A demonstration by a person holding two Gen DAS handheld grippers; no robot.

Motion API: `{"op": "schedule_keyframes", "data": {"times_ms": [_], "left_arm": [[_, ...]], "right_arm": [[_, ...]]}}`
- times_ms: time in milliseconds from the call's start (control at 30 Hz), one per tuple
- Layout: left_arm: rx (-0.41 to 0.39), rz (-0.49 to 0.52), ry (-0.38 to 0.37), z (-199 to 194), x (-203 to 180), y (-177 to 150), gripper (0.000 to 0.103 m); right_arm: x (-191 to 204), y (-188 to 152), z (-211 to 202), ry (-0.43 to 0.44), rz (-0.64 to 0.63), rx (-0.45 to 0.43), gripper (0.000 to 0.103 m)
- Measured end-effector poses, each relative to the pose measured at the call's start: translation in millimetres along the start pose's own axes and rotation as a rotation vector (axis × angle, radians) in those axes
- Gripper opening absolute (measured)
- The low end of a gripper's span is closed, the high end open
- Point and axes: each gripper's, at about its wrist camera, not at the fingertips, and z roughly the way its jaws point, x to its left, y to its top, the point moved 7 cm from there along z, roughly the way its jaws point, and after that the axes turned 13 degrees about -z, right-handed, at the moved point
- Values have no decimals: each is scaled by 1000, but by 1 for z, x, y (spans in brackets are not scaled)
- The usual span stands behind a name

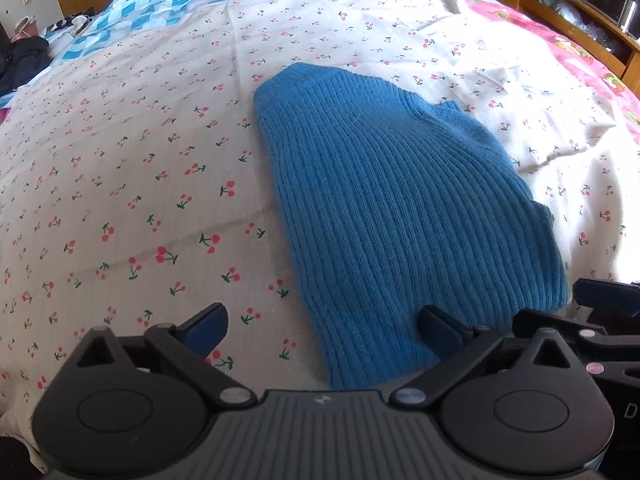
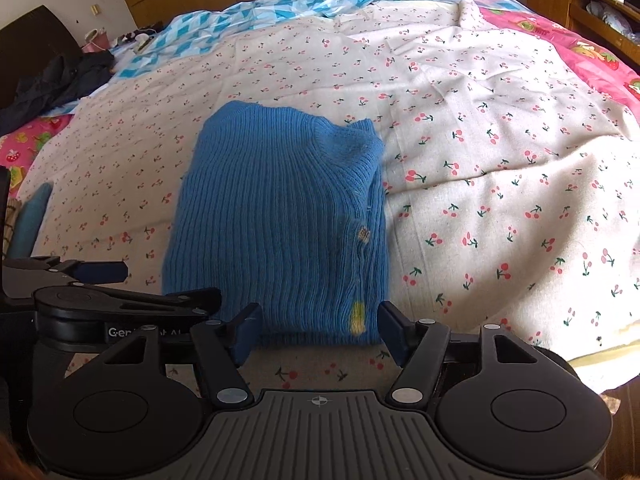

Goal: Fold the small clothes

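Both claws are open and hold nothing. Look at the left claw: its two blue tips sit wide apart, one over the cherry sheet and one over the near edge of the blue sweater. On the other side, the right claw has the sweater's near edge lying between its tips, but the tips do not squeeze it. That blue knit sweater lies flat on the bed, already folded into a neat, narrow shape. I think the next fold is to bring the near end up to the far end. To do it well, each claw should pinch one near corner, grab all the layers, then lift and carry both together so the fold lands even. A loose side flap on the right, with a little yellow patch, could slip open. Plenty of bare sheet lies left, right and beyond. Near the claws the two tools are just beside each other, so they could bump.
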Motion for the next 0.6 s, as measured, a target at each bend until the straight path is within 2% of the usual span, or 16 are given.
{"op": "schedule_keyframes", "data": {"times_ms": [100, 233, 433, 600], "left_arm": [[-1, -11, -3, -4, 2, -5, 103], [-18, 8, 10, -9, 2, -9, 103], [-25, 6, 18, -18, 5, -17, 103], [-40, 48, 99, -23, 6, -21, 103]], "right_arm": [[2, -4, -1, -39, -4, 5, 67], [3, -8, -4, -17, 42, -1, 68], [3, -12, -11, -49, 59, -26, 68], [12, -16, -12, -47, 41, -17, 68]]}}
